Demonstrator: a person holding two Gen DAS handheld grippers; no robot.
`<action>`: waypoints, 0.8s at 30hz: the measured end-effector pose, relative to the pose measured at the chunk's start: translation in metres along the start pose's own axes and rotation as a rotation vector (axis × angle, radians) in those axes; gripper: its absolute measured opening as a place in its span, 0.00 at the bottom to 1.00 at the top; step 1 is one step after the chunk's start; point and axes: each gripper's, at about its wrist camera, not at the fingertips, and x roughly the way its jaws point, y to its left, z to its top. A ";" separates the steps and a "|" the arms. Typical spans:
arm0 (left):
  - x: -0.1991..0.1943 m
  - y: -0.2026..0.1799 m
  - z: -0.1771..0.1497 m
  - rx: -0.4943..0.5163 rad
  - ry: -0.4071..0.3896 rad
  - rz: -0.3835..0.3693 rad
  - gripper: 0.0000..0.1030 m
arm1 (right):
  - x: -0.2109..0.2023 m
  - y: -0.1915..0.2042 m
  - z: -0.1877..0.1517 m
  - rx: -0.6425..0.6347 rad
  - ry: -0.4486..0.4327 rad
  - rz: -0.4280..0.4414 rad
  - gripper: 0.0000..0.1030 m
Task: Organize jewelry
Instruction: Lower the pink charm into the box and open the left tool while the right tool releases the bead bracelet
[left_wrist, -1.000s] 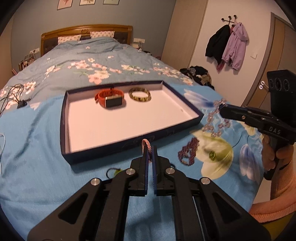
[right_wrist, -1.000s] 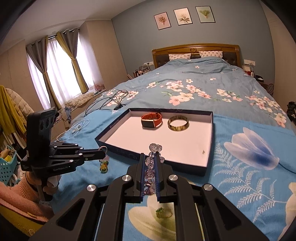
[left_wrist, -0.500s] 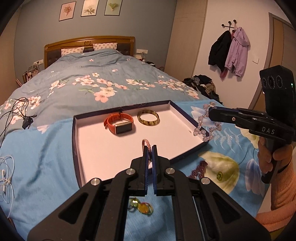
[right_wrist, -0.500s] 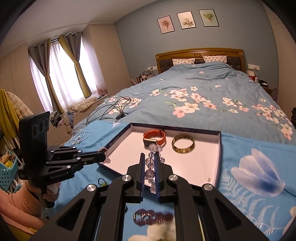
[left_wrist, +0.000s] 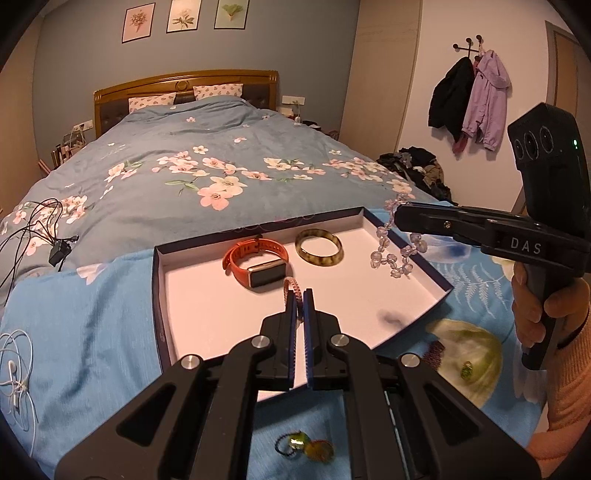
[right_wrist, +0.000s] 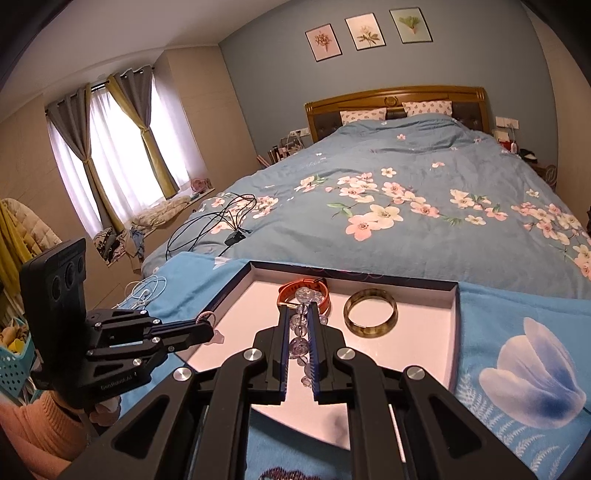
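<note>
Left-view only: green ring (left_wrist: 467, 369); fingers clenched on pink cord (left_wrist: 290, 288), crystal beads (right_wrist: 300, 325).

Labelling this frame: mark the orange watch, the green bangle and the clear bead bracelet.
orange watch (left_wrist: 266, 277), left wrist view, on its screen.
green bangle (left_wrist: 305, 252), left wrist view, on its left rim.
clear bead bracelet (left_wrist: 384, 257), left wrist view, on the hanging beads.

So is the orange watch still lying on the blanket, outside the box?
No, the orange watch lies inside the box, next to the greenish bangle.
</note>
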 end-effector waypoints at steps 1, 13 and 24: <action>0.003 0.001 0.001 -0.002 0.004 -0.002 0.04 | 0.005 -0.001 0.001 0.005 0.006 0.003 0.08; 0.033 0.014 0.011 -0.013 0.046 0.015 0.04 | 0.046 -0.006 0.003 0.037 0.066 0.018 0.08; 0.061 0.016 0.008 -0.022 0.100 0.031 0.04 | 0.067 -0.025 0.001 0.100 0.104 0.010 0.08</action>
